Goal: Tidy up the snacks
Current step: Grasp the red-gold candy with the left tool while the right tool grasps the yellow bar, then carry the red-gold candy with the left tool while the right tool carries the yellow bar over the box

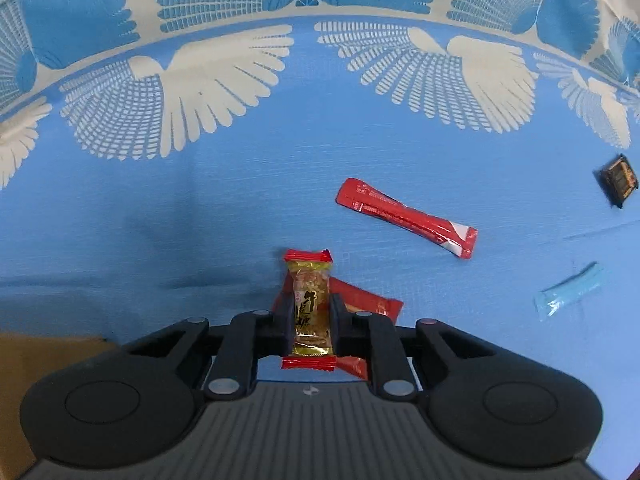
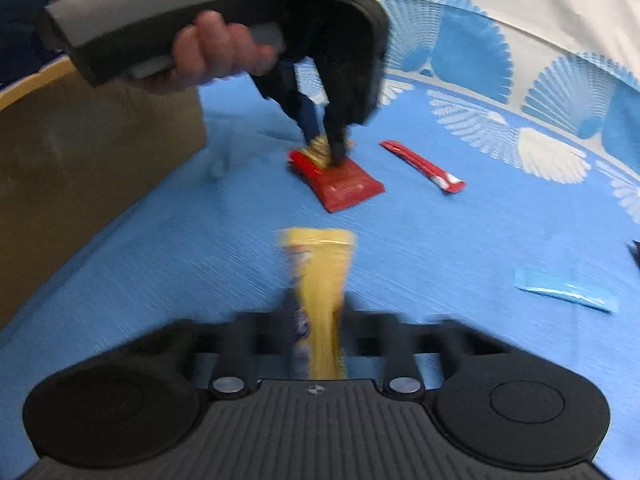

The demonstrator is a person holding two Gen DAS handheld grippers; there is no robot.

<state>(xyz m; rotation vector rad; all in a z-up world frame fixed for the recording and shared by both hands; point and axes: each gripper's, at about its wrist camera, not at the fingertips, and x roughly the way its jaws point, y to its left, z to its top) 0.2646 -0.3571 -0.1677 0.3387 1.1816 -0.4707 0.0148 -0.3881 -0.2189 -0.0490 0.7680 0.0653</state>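
Observation:
My left gripper is shut on a small gold candy bar with red ends, which stands lengthwise between its fingers. Under it lies a flat red packet. In the right wrist view that same left gripper, held by a hand, pinches the gold candy on top of the red packet. My right gripper is shut on a yellow stick packet, blurred, pointing away from the camera.
A long red stick packet, a pale blue sachet and a small dark wrapped snack lie on the blue patterned cloth. A brown cardboard box stands at the left.

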